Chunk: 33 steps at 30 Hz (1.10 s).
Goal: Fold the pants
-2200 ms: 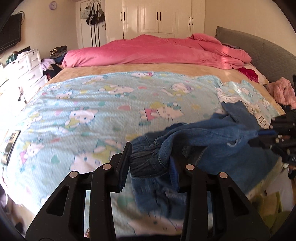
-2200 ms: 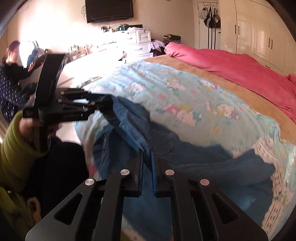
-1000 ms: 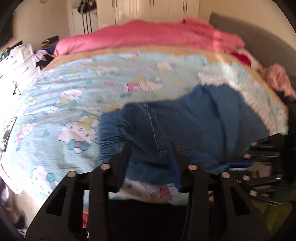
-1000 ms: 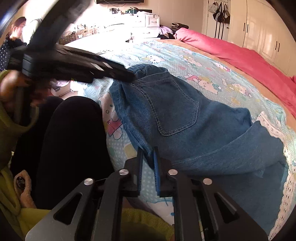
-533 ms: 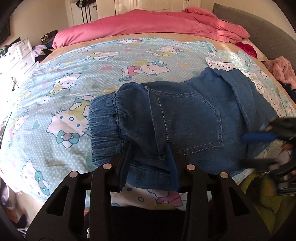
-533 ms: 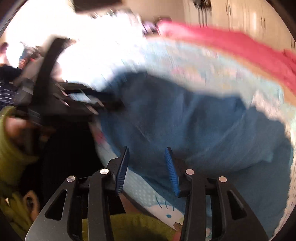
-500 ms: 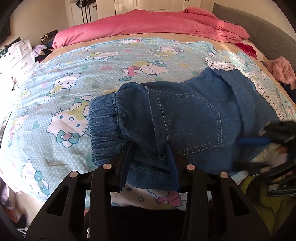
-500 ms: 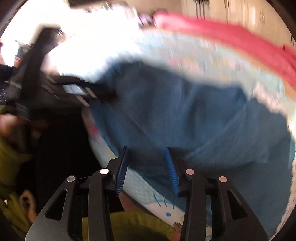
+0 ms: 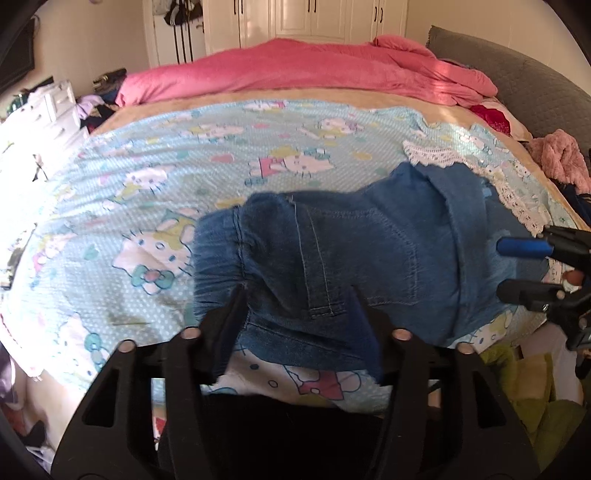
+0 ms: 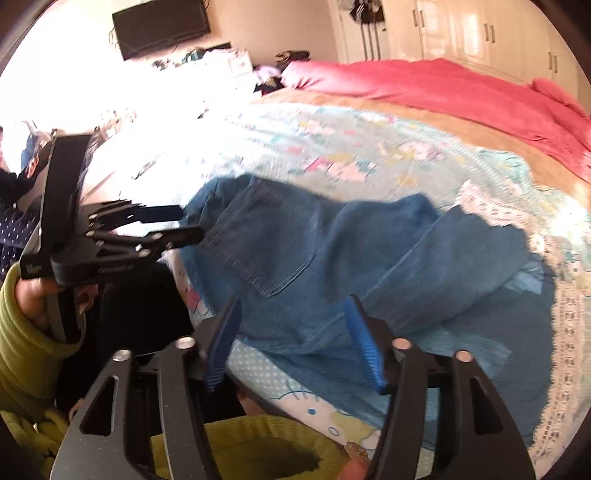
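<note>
Blue denim pants (image 9: 354,254) lie on the light blue cartoon-print sheet (image 9: 184,166) near the bed's front edge, waistband to the left, back pocket up, legs bunched to the right. They also show in the right wrist view (image 10: 332,251). My left gripper (image 9: 299,325) is open, its jaws spread over the near hem of the pants. My right gripper (image 10: 291,339) is open and empty above the pants' near edge. It also shows at the right in the left wrist view (image 9: 524,266); the left gripper shows at the left in the right wrist view (image 10: 184,223).
A pink duvet (image 9: 306,70) is heaped at the far side of the bed. A grey headboard (image 9: 517,85) and pink clothes (image 9: 561,158) are at the right. A white dresser (image 9: 48,110) stands at the left. Wardrobes (image 9: 306,18) line the back wall.
Both grippers let go of the pants, which now lie spread on the sheet. The right gripper opened first; the left opened and drew back slightly.
</note>
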Motion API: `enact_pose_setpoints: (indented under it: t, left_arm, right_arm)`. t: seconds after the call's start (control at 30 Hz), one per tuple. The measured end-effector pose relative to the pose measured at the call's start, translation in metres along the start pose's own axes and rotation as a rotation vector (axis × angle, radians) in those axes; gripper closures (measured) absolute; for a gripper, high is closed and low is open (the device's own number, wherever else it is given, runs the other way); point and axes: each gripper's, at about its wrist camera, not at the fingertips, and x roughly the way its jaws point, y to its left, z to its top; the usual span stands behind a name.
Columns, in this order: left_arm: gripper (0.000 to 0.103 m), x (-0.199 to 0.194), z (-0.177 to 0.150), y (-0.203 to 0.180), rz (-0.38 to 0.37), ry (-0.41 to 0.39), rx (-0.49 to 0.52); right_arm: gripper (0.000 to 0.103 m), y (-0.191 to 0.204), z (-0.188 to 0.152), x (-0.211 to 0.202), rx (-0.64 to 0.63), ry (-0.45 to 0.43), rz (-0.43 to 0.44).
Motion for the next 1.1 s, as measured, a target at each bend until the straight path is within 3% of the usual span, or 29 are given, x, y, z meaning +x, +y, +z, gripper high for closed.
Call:
enact_pose_setpoints:
  t: [0.2, 0.37, 0.43, 0.47, 0.8, 1.1]
  left_arm:
    - [0.037, -0.020, 0.006, -0.009, 0.015, -0.045, 0.015]
    - [0.025, -0.031, 0.009, -0.016, 0.017, -0.073, 0.020]
    - [0.021, -0.036, 0.010, -0.018, 0.012, -0.085, 0.022]
    - [0.019, -0.037, 0.011, -0.020, 0.011, -0.090, 0.023]
    - [0.018, -0.031, 0.014, -0.037, -0.061, -0.079, 0.019]
    - [0.018, 0.000, 0.015, -0.069, -0.164, -0.015, 0.040]
  right_arm:
    - [0.029, -0.017, 0.003, -0.021, 0.033, -0.062, -0.044]
    - [0.028, -0.031, 0.005, -0.040, 0.058, -0.094, -0.083]
    - [0.017, -0.039, 0.004, -0.047, 0.072, -0.109, -0.103]
    - [0.017, -0.043, 0.004, -0.050, 0.079, -0.119, -0.115]
    - [0.017, -0.078, 0.015, -0.062, 0.139, -0.162, -0.187]
    - [0.017, -0.113, 0.043, -0.037, 0.164, -0.121, -0.214]
